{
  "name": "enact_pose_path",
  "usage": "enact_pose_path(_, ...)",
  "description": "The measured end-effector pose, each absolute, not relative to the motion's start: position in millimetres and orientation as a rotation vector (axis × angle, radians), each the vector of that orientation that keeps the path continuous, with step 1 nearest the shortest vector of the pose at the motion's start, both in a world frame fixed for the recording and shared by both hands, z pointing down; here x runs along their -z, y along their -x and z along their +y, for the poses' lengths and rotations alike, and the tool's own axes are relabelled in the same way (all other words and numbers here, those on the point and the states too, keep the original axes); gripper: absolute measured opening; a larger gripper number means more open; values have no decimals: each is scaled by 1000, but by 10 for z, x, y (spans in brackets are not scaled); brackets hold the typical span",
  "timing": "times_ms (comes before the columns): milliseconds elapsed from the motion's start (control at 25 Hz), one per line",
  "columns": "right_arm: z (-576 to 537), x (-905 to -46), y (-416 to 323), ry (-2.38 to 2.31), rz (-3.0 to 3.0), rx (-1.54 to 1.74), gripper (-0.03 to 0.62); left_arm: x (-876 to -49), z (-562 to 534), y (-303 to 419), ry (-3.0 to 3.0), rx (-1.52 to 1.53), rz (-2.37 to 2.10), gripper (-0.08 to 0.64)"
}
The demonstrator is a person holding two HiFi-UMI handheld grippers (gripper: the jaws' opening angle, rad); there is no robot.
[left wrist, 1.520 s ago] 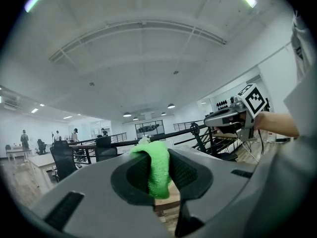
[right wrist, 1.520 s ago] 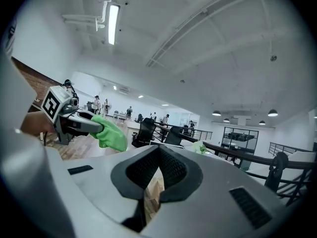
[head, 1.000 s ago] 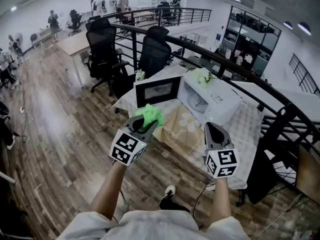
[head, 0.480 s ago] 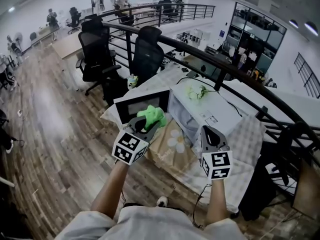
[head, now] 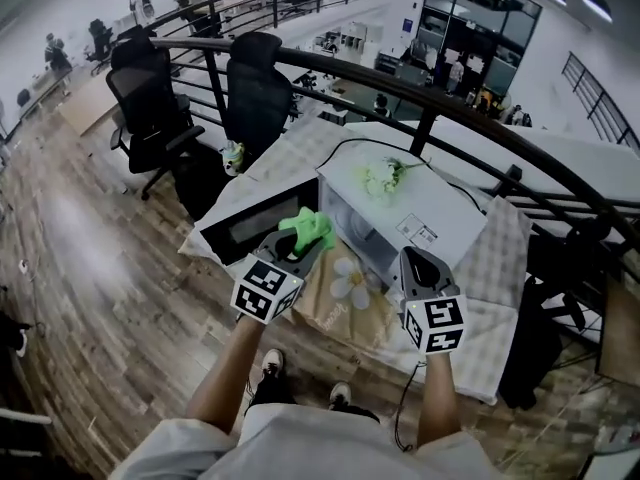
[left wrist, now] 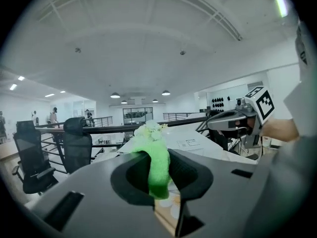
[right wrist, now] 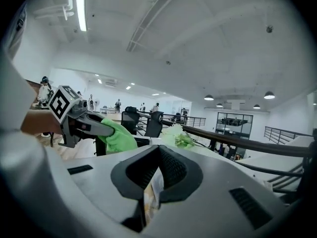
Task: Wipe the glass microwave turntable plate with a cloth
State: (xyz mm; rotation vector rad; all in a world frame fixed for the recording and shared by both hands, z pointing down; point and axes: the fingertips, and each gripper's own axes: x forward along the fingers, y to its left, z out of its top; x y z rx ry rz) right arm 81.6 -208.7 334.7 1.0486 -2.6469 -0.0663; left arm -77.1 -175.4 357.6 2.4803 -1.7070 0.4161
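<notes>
Closing in now: over the last sec the person has walked up to the table, and the microwave, small and far a moment ago, sits big at 12 o'clock just past both grippers. Poses haven't changed on the way in. Left gripper is clenched on the green cloth, same grip as before; its own view shows the cloth pinched between the jaws w/ a tuft sticking up past the tips. Right gripper is at 3 o'clock of the left one, jaws pressed together w/ nothing between them; through its own view only the flowered table cover shows below the closed tips. Microwave door is swung open toward 9 o'clock, cavity facing the person. Glass plate? Can't make it out. The cavity is shadowed and partly behind the cloth, so presumably it's inside, but that's a guess. A bunch of pale flowers lies on top of the oven at 12. Office chairs stand beyond the rail at 11. Meaning for the job: approach looks about done, no wiping yet. Next, probably, the free right gripper goes in for the plate, or the cloth goes straight into the cavity. Glass on a roller ring, so likely slippery and loose.
</notes>
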Motion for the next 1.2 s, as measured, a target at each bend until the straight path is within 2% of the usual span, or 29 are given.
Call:
enact_pose_path(480,-2424,-4038,-763,-1387,-2410,-127,15,-4654,-2806,835,-2594,-519,-1395,91)
enact_pose_path(920,-2473,-4761,-821,-1408,-2294,-234,15,-5720,-3937,701,-2586,-523,-1418,89)
enact_pose_path(1200,-2412,-4925,-864,-1457,-2277,-252,15,-6302,-4002,465,-2566,-723,-1272,87)
